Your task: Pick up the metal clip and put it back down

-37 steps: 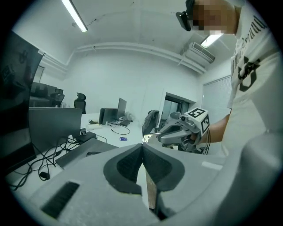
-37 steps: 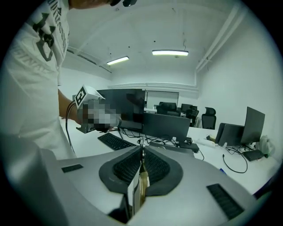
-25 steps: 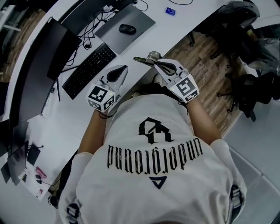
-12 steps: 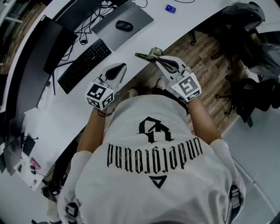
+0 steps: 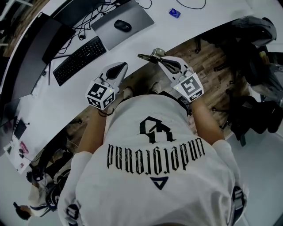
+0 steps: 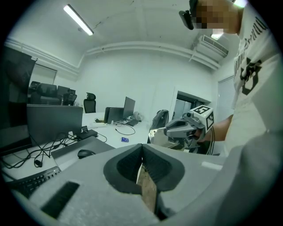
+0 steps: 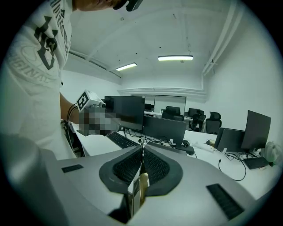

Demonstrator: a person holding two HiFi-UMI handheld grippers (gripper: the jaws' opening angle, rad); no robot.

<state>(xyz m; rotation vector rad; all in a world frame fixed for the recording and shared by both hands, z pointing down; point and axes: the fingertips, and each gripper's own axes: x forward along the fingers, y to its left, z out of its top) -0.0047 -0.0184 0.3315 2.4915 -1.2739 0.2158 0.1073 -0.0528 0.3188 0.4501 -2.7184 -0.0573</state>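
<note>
The dark panel [image 5: 84, 9] was cut off by the top edge of the head view, left of centre. The small blue item [image 5: 174, 13] (top centre) was too small to identify. In the right gripper view, the metal clip [image 7: 135, 193] showed edge-on only at lower centre, so its shape could not be told.

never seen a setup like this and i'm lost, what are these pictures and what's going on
There is no robot here: a person holds a grasping tool in each hand. One picture comes from a camera on their head, looking steeply down. The other two come from cameras riding on each tool, looking along its jaws. The left tool is shut and empty. The right tool is shut on a metal clip, held in the air by the edge of the desk. On the desk lie a keyboard and a mouse.
</note>
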